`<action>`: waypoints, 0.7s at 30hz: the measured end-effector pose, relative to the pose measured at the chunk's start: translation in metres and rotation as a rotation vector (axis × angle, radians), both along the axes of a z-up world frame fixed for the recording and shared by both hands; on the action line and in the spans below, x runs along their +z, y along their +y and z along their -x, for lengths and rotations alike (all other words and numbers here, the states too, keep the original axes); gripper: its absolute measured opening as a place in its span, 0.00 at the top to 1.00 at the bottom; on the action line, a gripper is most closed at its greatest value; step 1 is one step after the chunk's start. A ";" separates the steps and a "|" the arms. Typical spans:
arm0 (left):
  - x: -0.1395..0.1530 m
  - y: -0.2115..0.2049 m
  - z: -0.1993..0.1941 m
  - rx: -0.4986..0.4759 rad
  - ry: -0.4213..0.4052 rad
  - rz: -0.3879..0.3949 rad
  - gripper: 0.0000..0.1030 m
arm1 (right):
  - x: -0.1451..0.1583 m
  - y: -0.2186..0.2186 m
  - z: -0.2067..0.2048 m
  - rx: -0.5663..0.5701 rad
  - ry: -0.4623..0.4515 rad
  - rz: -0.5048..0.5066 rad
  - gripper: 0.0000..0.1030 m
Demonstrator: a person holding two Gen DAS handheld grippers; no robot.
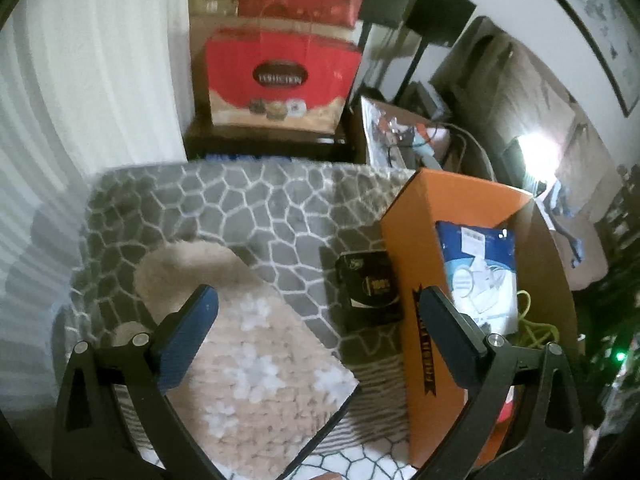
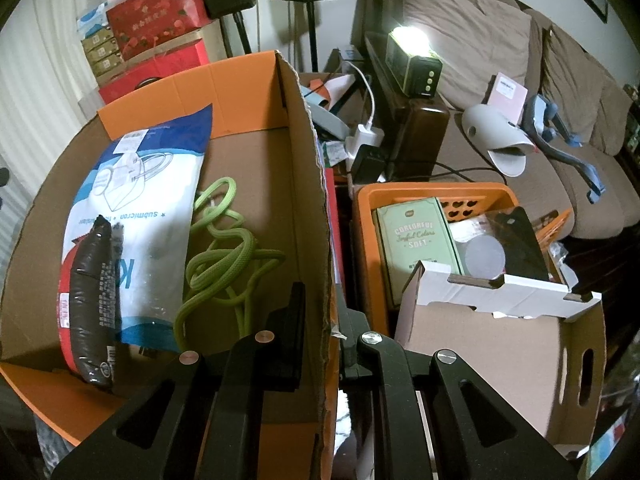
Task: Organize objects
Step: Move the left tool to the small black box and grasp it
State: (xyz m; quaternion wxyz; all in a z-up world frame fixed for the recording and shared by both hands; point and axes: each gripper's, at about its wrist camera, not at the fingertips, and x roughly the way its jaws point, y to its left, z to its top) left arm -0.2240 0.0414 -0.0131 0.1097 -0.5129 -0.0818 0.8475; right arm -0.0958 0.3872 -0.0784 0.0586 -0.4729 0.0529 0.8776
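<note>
The right gripper [image 2: 318,322] is closed on the side wall of the orange cardboard box [image 2: 316,184], one finger inside the wall and one outside, near its torn top edge. That wall is thin corrugated board, stiff along its length but easy to bend and tear, so I judge a hold low on the wall, away from the ragged edge, safer for steadying or dragging the box.

Inside the box, just beyond the inner finger, lies a coiled green rope [image 2: 224,248]: limp, light, likely to trail if lifted by one loop. Beyond it, against the far wall, leans a blue-and-white mask packet [image 2: 152,184], flat, slick and floppy, with a dark plastic pouch [image 2: 92,304] lying on its lower part.

The left gripper [image 1: 320,320] is wide open and holds nothing. Between its fingers and below it lies a beige fluffy blanket [image 1: 256,364] on the grey patterned rug [image 1: 224,208], just beside the box's outer wall. It looks soft, light and bulky; a deep pinch of a folded edge should hold better than the pile. A small black box [image 1: 370,290] stands touching the orange box's outer face; rigid, easy to pinch across its sides.
</note>
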 end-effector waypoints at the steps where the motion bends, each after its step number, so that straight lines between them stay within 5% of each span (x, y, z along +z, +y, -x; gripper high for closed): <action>1: -0.005 -0.001 0.003 -0.005 -0.019 -0.022 0.04 | 0.000 0.000 0.000 0.000 0.000 -0.001 0.88; 9: -0.042 -0.002 0.024 -0.028 -0.167 -0.227 0.21 | 0.000 -0.002 -0.001 0.000 -0.005 -0.008 0.88; 21: -0.074 0.014 0.043 -0.026 -0.272 -0.308 0.47 | 0.000 -0.002 0.000 0.000 -0.005 -0.008 0.88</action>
